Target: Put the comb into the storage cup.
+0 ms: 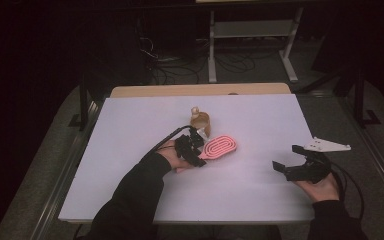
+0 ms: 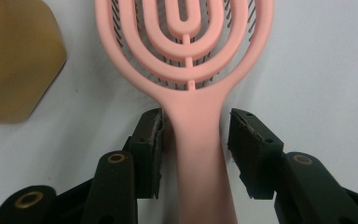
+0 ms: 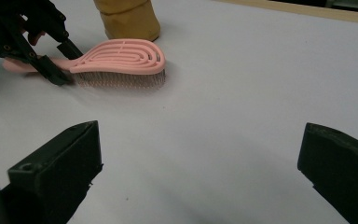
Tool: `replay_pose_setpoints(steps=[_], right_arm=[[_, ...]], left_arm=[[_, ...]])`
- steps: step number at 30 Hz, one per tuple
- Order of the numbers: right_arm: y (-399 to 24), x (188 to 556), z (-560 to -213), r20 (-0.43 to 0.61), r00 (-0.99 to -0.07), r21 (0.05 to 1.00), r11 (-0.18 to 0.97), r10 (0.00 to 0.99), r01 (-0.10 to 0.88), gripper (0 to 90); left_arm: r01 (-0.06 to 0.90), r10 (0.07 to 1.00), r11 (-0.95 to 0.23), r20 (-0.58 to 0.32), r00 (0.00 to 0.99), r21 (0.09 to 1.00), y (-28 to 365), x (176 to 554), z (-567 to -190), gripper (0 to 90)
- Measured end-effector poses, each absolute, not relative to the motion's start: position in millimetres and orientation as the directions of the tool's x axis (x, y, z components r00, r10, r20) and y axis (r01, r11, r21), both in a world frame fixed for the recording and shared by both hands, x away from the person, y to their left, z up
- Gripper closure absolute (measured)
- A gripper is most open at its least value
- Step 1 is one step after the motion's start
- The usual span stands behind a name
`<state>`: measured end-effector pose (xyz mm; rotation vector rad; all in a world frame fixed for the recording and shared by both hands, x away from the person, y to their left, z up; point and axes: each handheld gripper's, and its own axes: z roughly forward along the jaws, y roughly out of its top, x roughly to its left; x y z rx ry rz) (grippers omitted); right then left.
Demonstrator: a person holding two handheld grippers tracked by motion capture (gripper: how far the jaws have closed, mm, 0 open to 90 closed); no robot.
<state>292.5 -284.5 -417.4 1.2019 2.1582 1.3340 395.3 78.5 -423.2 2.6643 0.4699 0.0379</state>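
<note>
With the left gripper's (image 2: pixel 193 140) jaws straddling the pink hairbrush's (image 1: pixel 220 146) handle mid-worktop, not yet pinching, close squarely on it before lifting; the right gripper (image 1: pixel 291 162) waits open near the right edge.

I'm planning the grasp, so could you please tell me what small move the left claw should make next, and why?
Probably close a little further. The left claw straddles the brush handle, but a gap shows beside the right pad, so it isn't gripped yet; the brush rests bristles-down on the table.
</note>
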Motion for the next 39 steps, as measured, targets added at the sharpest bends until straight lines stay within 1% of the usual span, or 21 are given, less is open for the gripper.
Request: replay_pose_setpoints(steps=[4, 7, 8, 14, 20, 34, 39], right_arm=[[-284.3, 292.6, -417.4, 0.143, -0.589, 0.850, 0.205, 0.796, 0.484, 0.0], [-284.4, 292.5, -417.4, 0.143, -0.589, 0.851, 0.205, 0.795, 0.484, 0.0], [-284.5, 292.5, -417.4, 0.143, -0.589, 0.851, 0.205, 0.795, 0.484, 0.0], [-284.6, 292.5, -417.4, 0.144, -0.588, 0.850, 0.205, 0.796, 0.485, 0.0], [-284.6, 292.7, -417.6, 0.144, -0.588, 0.850, 0.205, 0.796, 0.486, 0.0], [-284.5, 292.7, -417.8, 0.144, -0.587, 0.849, 0.205, 0.797, 0.486, 0.0], [-284.3, 292.9, -418.0, 0.143, -0.588, 0.848, 0.207, 0.796, 0.487, 0.0]], left_arm=[[0.315, 0.329, -0.858, -0.037, 0.944, 0.406, 75.5, 395.4, -422.3, 56.9], [0.314, 0.330, -0.861, -0.030, 0.944, 0.400, 74.5, 395.7, -421.7, 61.5], [0.312, 0.329, -0.863, -0.027, 0.944, 0.399, 74.3, 395.8, -421.5, 64.8], [0.287, 0.308, -0.873, -0.012, 0.951, 0.394, 74.2, 394.2, -421.3, 69.1], [0.235, 0.270, -0.891, 0.038, 0.962, 0.388, 74.0, 390.2, -420.7, 69.6], [0.238, 0.262, -0.888, 0.009, 0.965, 0.393, 80.1, 387.1, -414.7, 69.7], [0.244, 0.269, -0.877, 0.003, 0.963, 0.415, 85.9, 385.8, -408.7, 69.7]])
